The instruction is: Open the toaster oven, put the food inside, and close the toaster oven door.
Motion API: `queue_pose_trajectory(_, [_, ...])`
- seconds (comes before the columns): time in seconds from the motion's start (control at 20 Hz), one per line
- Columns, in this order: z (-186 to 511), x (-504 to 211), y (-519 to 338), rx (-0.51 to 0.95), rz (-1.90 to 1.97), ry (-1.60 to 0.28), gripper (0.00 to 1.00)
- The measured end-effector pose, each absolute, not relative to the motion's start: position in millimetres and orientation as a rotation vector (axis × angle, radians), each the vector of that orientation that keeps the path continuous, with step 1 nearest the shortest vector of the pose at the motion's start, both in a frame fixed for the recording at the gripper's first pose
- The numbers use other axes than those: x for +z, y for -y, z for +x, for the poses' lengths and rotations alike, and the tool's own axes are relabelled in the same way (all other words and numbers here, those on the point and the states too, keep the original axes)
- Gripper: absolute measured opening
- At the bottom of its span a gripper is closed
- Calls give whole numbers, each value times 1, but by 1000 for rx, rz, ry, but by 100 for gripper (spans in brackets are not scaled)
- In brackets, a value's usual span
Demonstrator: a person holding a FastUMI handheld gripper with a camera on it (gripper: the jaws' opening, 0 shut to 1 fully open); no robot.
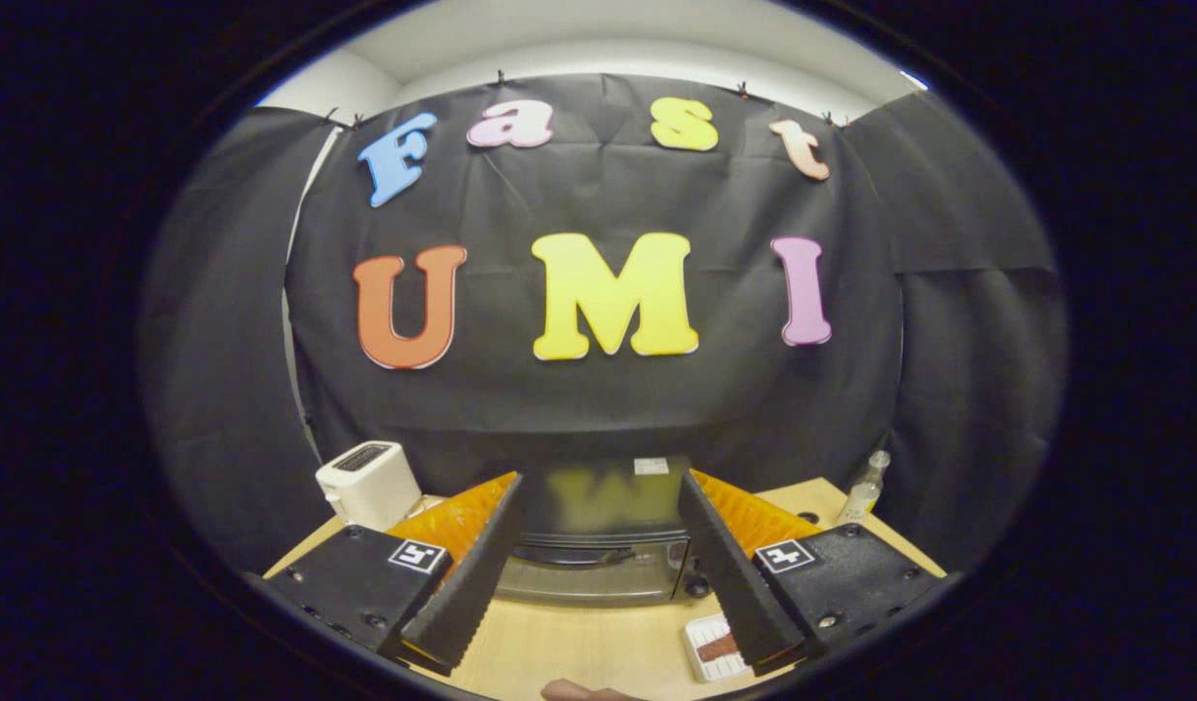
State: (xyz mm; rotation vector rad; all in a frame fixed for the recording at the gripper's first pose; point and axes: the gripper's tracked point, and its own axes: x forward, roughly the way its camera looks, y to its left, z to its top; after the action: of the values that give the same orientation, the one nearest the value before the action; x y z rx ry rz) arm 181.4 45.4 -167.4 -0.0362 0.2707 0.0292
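Observation:
A black toaster oven (598, 531) stands on the wooden table (579, 647) against the booth wall, its glass door shut and its handle across the top of the door. My gripper (598, 482) is open, its two fingers (481, 555) spread wide and framing the oven from above and in front, with nothing between them. A small white tray (710, 650) holding a brown piece of food (720, 645) lies on the table just in front of the oven, partly behind the right finger.
A white pop-up toaster (367, 484) stands at the left of the oven. A clear bottle (864, 490) stands at the table's right back corner. A bit of a person's hand (583, 691) shows at the table's near edge.

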Motion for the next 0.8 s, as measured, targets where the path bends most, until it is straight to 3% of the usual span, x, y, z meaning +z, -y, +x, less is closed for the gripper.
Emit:
queue_pose_trajectory(0.2, [214, -215, -67, 77, -49, -358, 100])
queue_pose_trajectory(0.55, [247, -287, -80, 21, -109, -535, 100])
queue_pose_trajectory(0.8, [247, -290, -81, 24, -70, -552, 100])
